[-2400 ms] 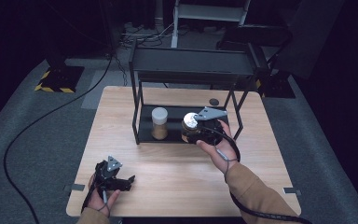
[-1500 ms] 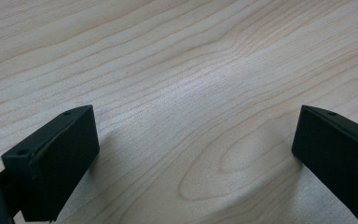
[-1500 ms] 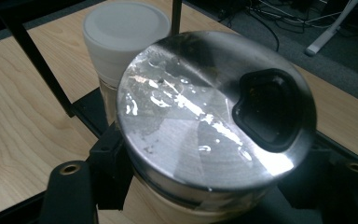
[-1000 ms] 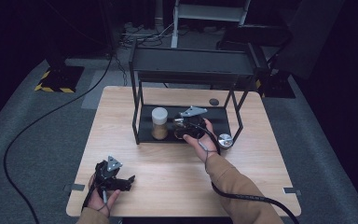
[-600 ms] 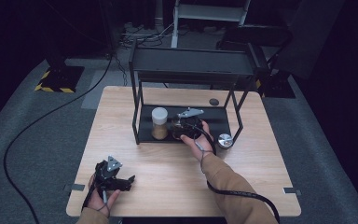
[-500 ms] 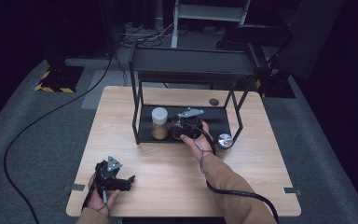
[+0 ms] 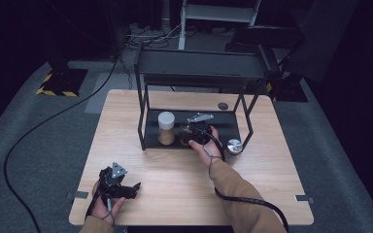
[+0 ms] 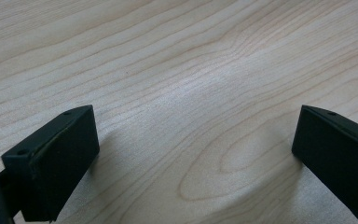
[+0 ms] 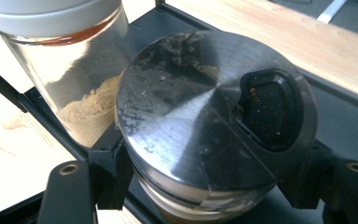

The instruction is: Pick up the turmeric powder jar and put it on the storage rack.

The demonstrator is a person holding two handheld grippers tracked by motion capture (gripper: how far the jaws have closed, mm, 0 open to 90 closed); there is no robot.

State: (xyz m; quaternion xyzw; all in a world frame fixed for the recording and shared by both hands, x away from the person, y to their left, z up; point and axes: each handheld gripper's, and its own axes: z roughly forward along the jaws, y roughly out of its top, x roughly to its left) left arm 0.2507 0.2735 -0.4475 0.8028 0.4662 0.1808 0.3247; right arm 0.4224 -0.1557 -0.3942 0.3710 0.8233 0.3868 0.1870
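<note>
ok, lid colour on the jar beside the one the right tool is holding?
White lid on the clear spice jar; clearest in the high view.

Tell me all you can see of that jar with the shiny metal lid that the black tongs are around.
The metal-lidded jar is a clear glass spice jar with a brushed silver lid, dusted with powder, that has a dark shaker opening at one side. It stands upright on the black rack's lower shelf, right beside a white-capped jar of tan powder. The right gripper has a jaw on either side, just under the lid.
</note>
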